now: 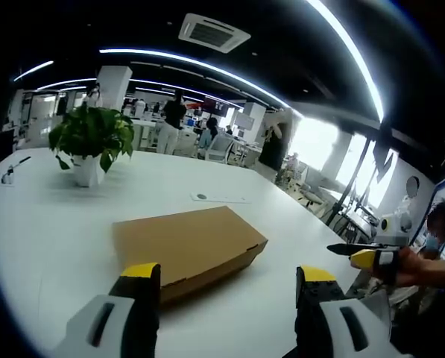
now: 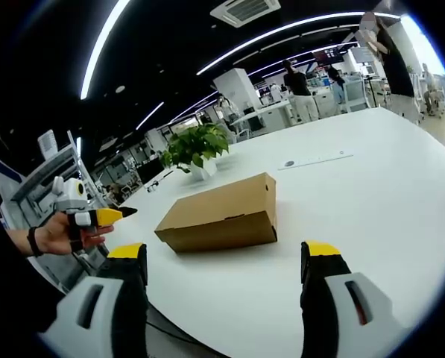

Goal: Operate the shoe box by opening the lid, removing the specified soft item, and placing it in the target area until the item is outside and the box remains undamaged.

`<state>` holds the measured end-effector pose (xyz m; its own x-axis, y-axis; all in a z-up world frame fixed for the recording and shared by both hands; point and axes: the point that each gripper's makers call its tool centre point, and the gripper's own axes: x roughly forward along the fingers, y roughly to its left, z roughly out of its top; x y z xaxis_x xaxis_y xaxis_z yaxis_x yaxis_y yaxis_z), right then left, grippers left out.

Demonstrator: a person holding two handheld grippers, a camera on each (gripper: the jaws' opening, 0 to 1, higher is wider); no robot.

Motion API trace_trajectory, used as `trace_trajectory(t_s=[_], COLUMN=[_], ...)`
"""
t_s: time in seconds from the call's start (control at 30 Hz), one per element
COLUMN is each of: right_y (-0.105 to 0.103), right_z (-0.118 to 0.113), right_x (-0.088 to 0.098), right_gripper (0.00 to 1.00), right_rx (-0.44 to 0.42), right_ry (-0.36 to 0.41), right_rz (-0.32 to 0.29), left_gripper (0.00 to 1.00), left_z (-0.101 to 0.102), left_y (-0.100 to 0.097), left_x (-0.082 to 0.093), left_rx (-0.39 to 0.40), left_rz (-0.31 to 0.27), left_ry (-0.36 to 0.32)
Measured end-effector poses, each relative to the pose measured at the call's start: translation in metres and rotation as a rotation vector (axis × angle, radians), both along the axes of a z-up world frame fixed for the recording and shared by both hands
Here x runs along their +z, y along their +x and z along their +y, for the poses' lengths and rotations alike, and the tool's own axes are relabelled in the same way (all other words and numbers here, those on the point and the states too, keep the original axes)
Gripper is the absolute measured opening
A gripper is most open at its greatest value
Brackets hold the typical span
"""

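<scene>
I see the plain brown cardboard shoe box (image 1: 188, 250), lid shut and flat, lying on the wide white bench (image 1: 73, 231) just ahead of both tongs. My left tongs (image 1: 228, 291) and right tongs (image 2: 227, 272) stand apart, holding nothing. A leafy green plant in a white pot (image 2: 197, 149) stands beyond the box, with a flat white sheet (image 2: 315, 159) lying near it. In the left gripper view my right tongs hang off the bench edge.

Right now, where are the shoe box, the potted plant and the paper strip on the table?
Shoe box (image 2: 221, 211): right gripper view, on its closed lid.
Plant (image 1: 90, 135): left gripper view, on its leaves.
Paper strip (image 2: 314, 159): right gripper view, mid-strip, beyond the box.
</scene>
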<state>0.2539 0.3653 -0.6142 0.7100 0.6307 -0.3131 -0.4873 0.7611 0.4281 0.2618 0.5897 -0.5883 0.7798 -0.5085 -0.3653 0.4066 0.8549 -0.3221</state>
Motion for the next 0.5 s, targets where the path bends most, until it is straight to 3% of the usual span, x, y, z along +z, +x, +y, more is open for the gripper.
trace_trajectory(t_s=[0.5], right_y=[0.0000], right_z=[-0.0001], right_x=[-0.0020], right_gripper=[0.80], right_rx=[0.002], right_ry=[0.000], right_rz=[0.005], left_gripper=[0.76], left_z=[-0.0014], left_y=[0.0004], left_x=[0.0005], left_rx=[-0.004], left_rz=[0.000], left_ry=[0.003])
